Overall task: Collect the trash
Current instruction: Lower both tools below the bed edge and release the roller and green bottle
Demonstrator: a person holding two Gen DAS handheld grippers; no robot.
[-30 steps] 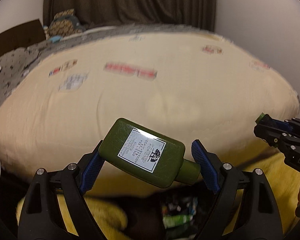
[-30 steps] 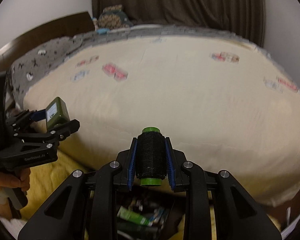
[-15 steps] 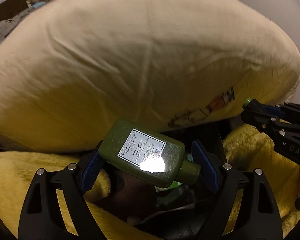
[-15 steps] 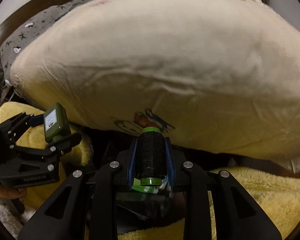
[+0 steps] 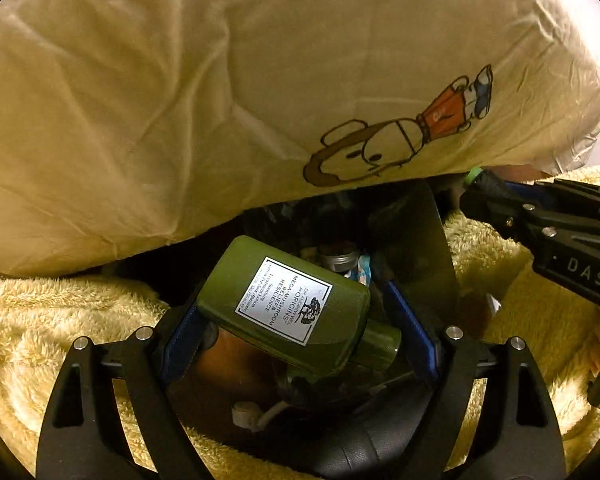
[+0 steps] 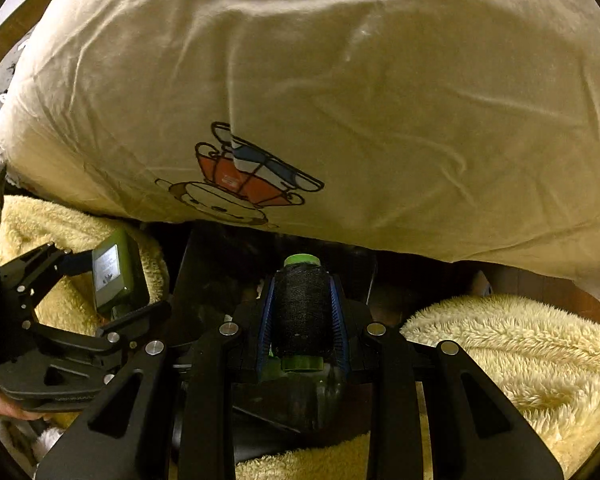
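Note:
My left gripper (image 5: 296, 320) is shut on a flat olive-green bottle (image 5: 284, 304) with a white label, held crosswise just above the open mouth of a dark trash bin (image 5: 412, 236). The bottle and left gripper also show in the right wrist view (image 6: 116, 276). My right gripper (image 6: 302, 312) is shut on a spool of black thread (image 6: 300, 308) with green ends, held over the same bin (image 6: 212, 272). The right gripper shows at the right edge of the left wrist view (image 5: 540, 224). Trash lies inside the bin, including a small metal-lidded jar (image 5: 338, 256).
A cream bed cover (image 5: 220, 80) with a cartoon print overhangs the bin from behind. Fluffy yellow blankets (image 6: 520, 344) press against the bin on both sides. A white cable end (image 5: 248, 416) lies in the bin near my left gripper.
Both grippers have dropped from bed height down toward the bin, still holding the bottle and the spool. The bin mouth and its contents have come into close view.

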